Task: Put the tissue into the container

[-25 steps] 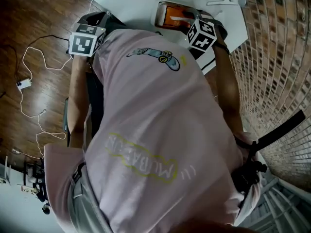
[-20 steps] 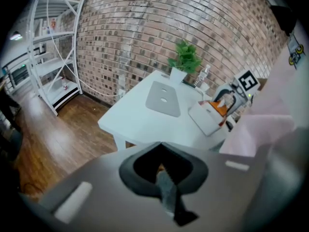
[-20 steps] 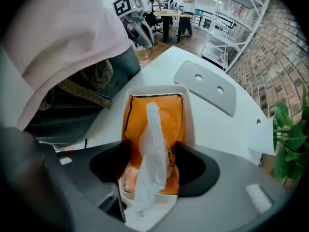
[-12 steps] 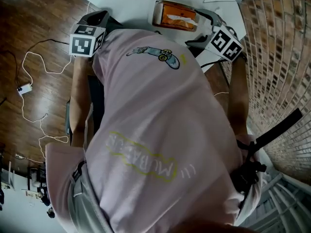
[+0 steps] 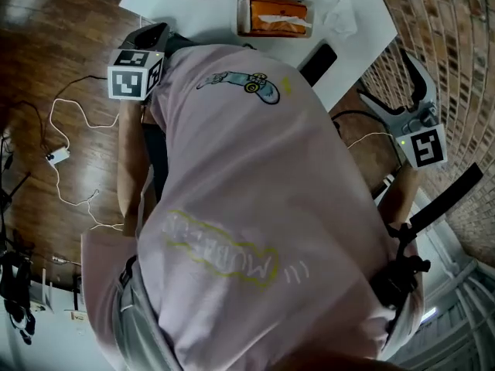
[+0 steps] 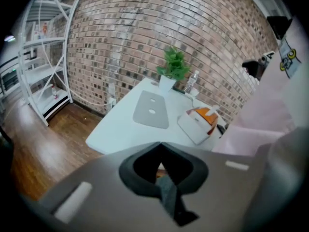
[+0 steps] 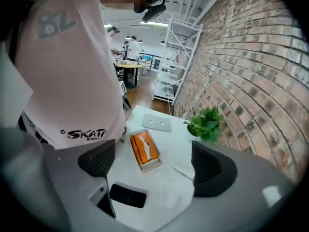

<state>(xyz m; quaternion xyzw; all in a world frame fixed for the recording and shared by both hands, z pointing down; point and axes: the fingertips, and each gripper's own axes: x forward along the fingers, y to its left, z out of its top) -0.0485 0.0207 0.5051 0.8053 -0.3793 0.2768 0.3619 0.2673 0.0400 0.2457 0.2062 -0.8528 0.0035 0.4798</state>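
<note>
The container (image 5: 274, 15), a pale box with an orange inside and a white strip across it, stands on the white table (image 5: 193, 18). A crumpled white tissue (image 5: 340, 14) lies on the table just right of it. In the right gripper view the container (image 7: 145, 151) and the tissue (image 7: 174, 196) lie below the jaws. My right gripper (image 5: 390, 79) hangs off the table's right edge; its wide jaws are closing with nothing between them. My left gripper (image 5: 151, 33) is at the table's near left edge, shut and empty, and the container (image 6: 200, 124) shows ahead of it.
A black phone (image 5: 319, 59) lies near the table's front edge. A grey pad (image 6: 151, 110), a potted plant (image 6: 174, 66) and a bottle (image 6: 192, 81) stand farther back by the brick wall. The person's pink shirt hides most of the head view. Cables trail on the wooden floor at left.
My right gripper has swung from over the container to the right, past the table's edge, and its jaws have spread. The left gripper has stayed put.
</note>
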